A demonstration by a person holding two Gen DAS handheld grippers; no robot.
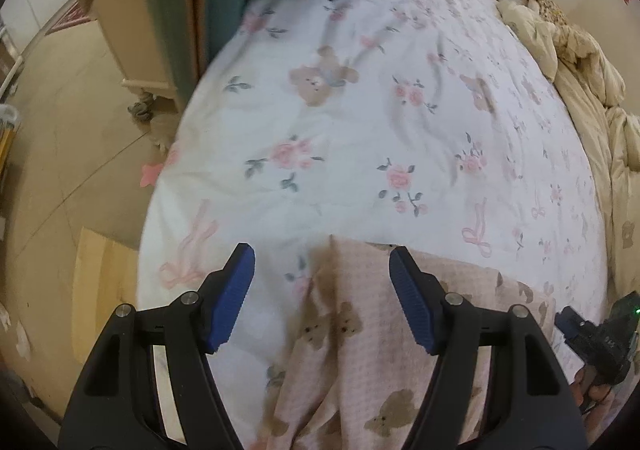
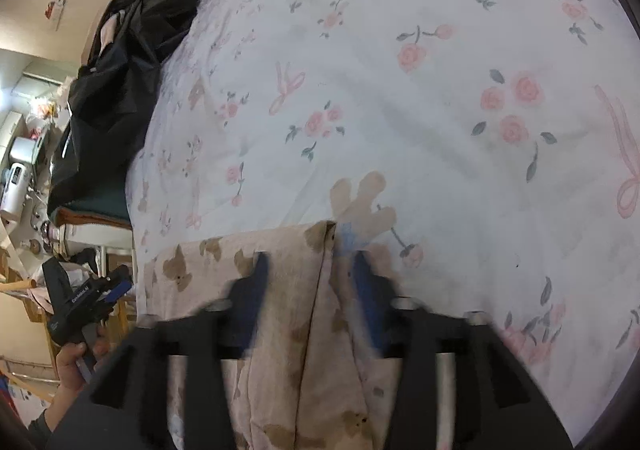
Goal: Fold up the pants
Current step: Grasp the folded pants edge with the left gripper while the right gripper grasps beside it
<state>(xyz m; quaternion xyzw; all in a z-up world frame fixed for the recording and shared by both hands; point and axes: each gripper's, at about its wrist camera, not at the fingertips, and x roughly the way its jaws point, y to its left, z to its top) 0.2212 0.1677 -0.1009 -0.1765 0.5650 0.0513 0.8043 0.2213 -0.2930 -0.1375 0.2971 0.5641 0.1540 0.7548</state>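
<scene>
the pink pants (image 1: 360,334), printed with brown bears, lie on the bed (image 1: 360,137) at its near edge, over a white sheet patterned with roses, ribbons and bears. in the left wrist view the left gripper (image 1: 322,300) hangs over the pants with its blue-padded jaws standing wide apart; the pads press on nothing, and the straight far edge of the pants runs across just beyond the fingertips, its corner lying between them. the right gripper (image 2: 308,278) is blurred in its own view, its jaws parted with a seam of the pants running up between them, and the pads do not look to be pressing on the cloth, so it is open. a folded corner of the pants sits just ahead of its fingertips, touching the sheet. each gripper also shows at the rim of the other's view: the right one (image 1: 592,334) low at the right edge with a hand (image 1: 592,394) beneath it, the left one (image 2: 88,298) low at the left edge, held in a hand (image 2: 76,366). a black garment (image 2: 128,69) is heaped on the far left corner of the bed in the right wrist view. a cream quilt (image 1: 580,61) is bunched along the bed's far right edge in the left wrist view, and a pale wooden cabinet (image 1: 132,33) stands on the floor beside the bed.
</scene>
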